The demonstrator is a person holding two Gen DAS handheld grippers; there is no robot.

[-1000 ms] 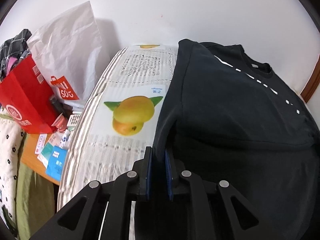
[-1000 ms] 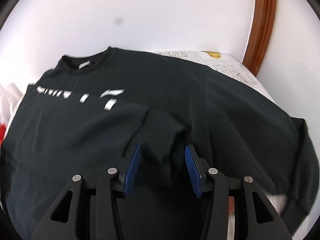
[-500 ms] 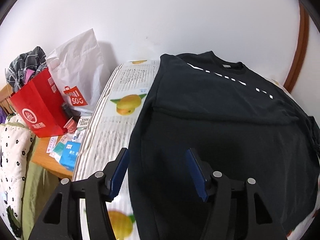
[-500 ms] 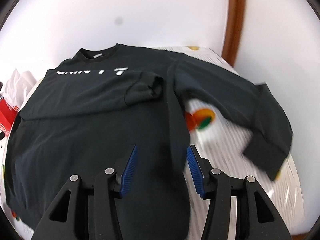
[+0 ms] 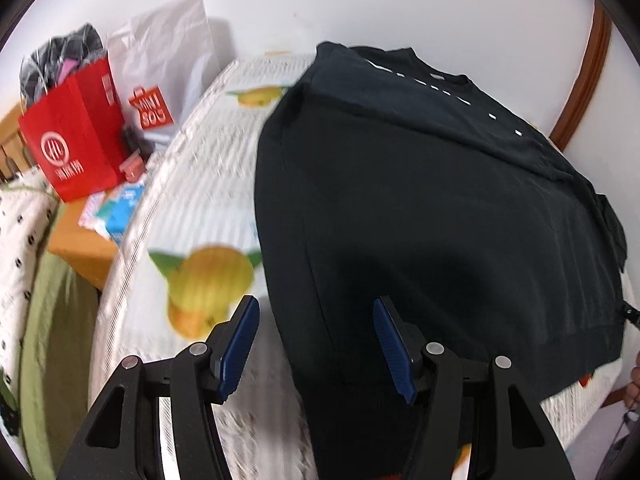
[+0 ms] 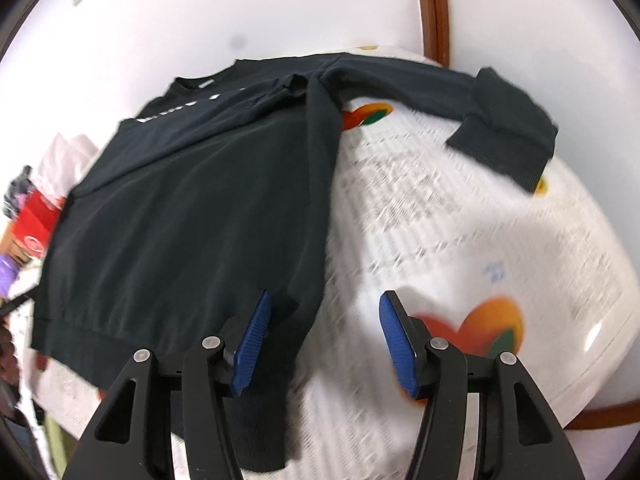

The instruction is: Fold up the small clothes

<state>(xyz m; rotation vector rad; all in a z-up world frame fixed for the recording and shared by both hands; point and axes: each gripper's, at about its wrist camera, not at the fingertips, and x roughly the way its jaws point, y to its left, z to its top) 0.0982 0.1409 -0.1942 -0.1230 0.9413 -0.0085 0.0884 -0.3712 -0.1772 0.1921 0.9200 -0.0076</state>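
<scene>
A black sweatshirt (image 5: 440, 200) with white lettering lies flat on a table under a fruit-print white cloth (image 5: 200, 200). My left gripper (image 5: 316, 344) hovers open over the shirt's left side edge near the hem, with nothing pinched. In the right wrist view the sweatshirt (image 6: 180, 208) has one sleeve folded across the chest. Its other sleeve stretches right and ends in a cuff (image 6: 508, 148). My right gripper (image 6: 326, 344) is above the shirt's right side edge near the hem. Its jaws are opening, and its pads (image 6: 252, 340) press on nothing.
Left of the table are a red paper bag (image 5: 72, 136), a white shopping bag (image 5: 168, 64) and a wooden side table (image 5: 80, 248) strewn with packets. A white wall and a brown wooden frame (image 6: 434, 8) stand behind. The cloth (image 6: 460, 240) is bare to the right.
The left gripper opened off the shirt's edge. Both grippers drew back toward the hem. The sleeve cuff that sat between the right pads now lies on the chest.
</scene>
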